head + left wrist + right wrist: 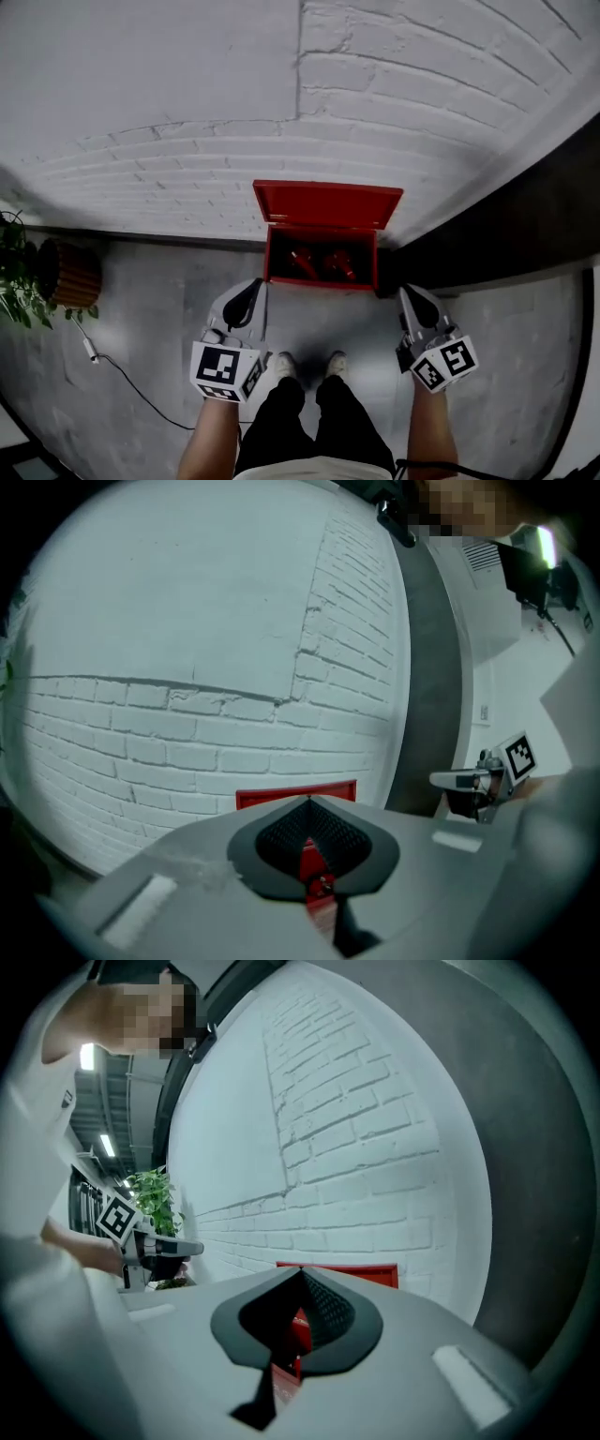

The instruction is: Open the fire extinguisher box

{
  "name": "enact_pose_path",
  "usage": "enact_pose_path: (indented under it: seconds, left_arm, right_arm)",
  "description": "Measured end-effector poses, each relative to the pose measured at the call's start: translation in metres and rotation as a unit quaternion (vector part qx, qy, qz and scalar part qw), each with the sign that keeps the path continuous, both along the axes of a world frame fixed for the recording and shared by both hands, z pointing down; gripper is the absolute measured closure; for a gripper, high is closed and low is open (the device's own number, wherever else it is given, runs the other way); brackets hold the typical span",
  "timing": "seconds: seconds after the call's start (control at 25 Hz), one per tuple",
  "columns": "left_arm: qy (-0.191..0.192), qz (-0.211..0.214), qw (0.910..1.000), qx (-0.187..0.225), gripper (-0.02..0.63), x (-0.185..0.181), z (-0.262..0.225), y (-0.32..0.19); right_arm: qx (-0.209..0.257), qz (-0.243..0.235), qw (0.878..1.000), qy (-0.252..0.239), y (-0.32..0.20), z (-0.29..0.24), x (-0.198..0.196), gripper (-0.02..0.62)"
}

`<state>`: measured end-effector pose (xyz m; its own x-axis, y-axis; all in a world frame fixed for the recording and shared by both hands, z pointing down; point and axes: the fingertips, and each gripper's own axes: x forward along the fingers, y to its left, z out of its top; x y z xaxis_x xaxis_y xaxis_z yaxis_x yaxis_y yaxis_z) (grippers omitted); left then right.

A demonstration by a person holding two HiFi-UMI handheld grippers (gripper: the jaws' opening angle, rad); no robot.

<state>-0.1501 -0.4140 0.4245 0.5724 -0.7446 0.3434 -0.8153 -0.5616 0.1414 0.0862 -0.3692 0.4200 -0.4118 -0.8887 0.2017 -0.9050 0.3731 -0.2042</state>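
Observation:
The red fire extinguisher box (323,279) stands on the floor against the white brick wall, its lid (326,204) swung up and leaning back on the wall. Two red extinguishers (305,261) lie inside. My left gripper (257,285) hovers just short of the box's front left corner, jaws shut on nothing. My right gripper (405,292) hangs by the front right corner, also shut and empty. In the left gripper view the lid (295,796) shows past the closed tips (309,802). The right gripper view shows the lid (361,1274) beyond its tips (300,1272).
A potted plant (14,272) in a brown pot (70,274) stands at the left wall, with a cable (122,380) trailing over the grey floor. A dark panel (525,225) runs along the right. The person's shoes (309,364) are just in front of the box.

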Motion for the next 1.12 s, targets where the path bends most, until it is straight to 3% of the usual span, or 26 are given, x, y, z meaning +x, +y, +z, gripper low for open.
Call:
enact_pose_path:
  seconds: [0.36, 0.64, 1.12]
  left_arm:
    - [-0.004, 0.004, 0.9996, 0.027, 0.602, 0.005, -0.079, 0.022]
    - [-0.023, 0.002, 0.9983, 0.054, 0.601, 0.016, -0.092, 0.031]
    - [-0.007, 0.002, 0.9973, 0.073, 0.601, 0.02, -0.135, 0.024]
  right_arm:
    - [0.018, 0.008, 1.0, 0.023, 0.015, -0.087, 0.012, 0.589]
    - [0.024, 0.012, 0.999, 0.032, 0.013, -0.107, 0.021, 0.589]
    - [0.066, -0.004, 0.997, 0.04, 0.02, -0.15, 0.009, 0.589]
